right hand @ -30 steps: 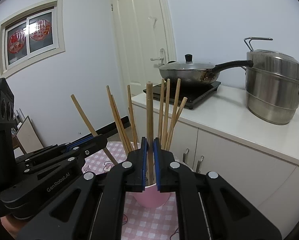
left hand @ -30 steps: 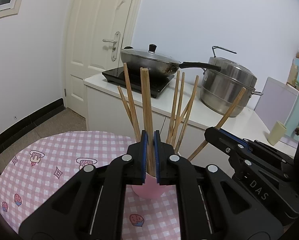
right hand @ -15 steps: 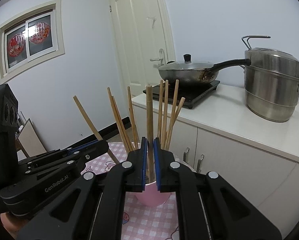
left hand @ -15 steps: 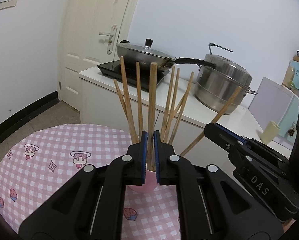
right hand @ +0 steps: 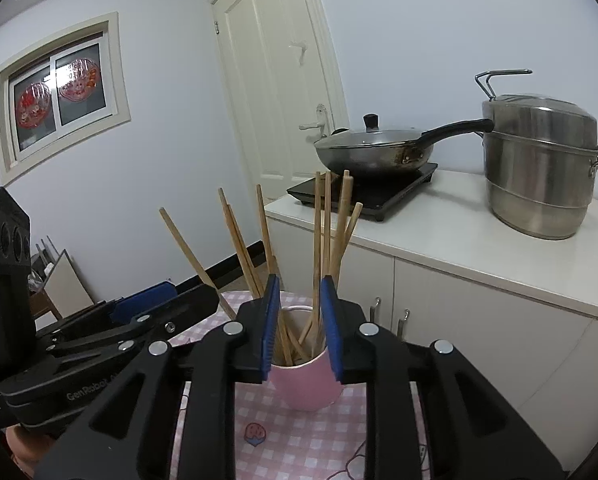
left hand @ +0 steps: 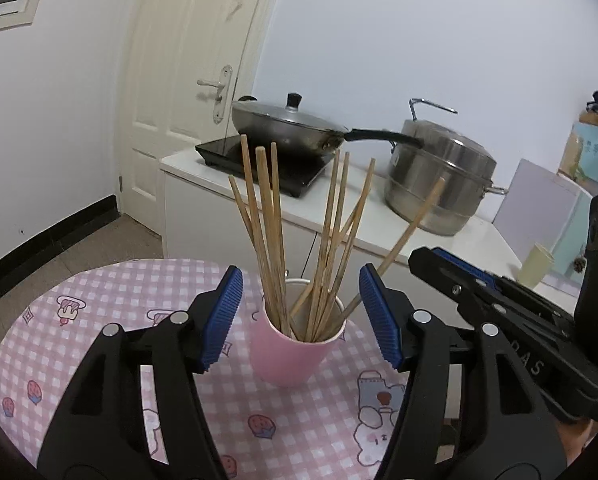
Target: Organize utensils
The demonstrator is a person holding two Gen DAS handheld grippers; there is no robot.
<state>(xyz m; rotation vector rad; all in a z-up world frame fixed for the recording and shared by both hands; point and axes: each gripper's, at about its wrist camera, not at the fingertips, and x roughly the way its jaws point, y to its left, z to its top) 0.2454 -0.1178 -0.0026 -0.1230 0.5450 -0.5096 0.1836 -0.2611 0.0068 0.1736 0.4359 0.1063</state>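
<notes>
Both grippers at the pink cup (left hand: 295, 344), which stands upright on the checked tablecloth (left hand: 99, 320) of the small round table, just in front of the white counter; bundle of wooden chopsticks (left hand: 299, 240) stands in it, fanned out, some leaning left, one leaning far right. Left gripper (left hand: 299, 316): jaws have just been opening, now wide apart, blue pads either side of the cup mouth, nothing pressed between them; the chopsticks they frame stand free in the cup. Right gripper (right hand: 299, 328): jaws have just been opening too, only a narrow gap so far, a few sticks seen between the pads, no pad visibly pressing on one. Judged step: release of a chopstick from each gripper into the cup. To do it well: open the right jaws further before backing off, so no stick is dragged out; withdraw each gripper along its own line, away from the cup and slightly up, clear of the fanned tops. Risk: the light cup is top-heavy with the leaning sticks; a sideways brush could tip it. Keep the two grippers from crossing, since they sit close together
</notes>
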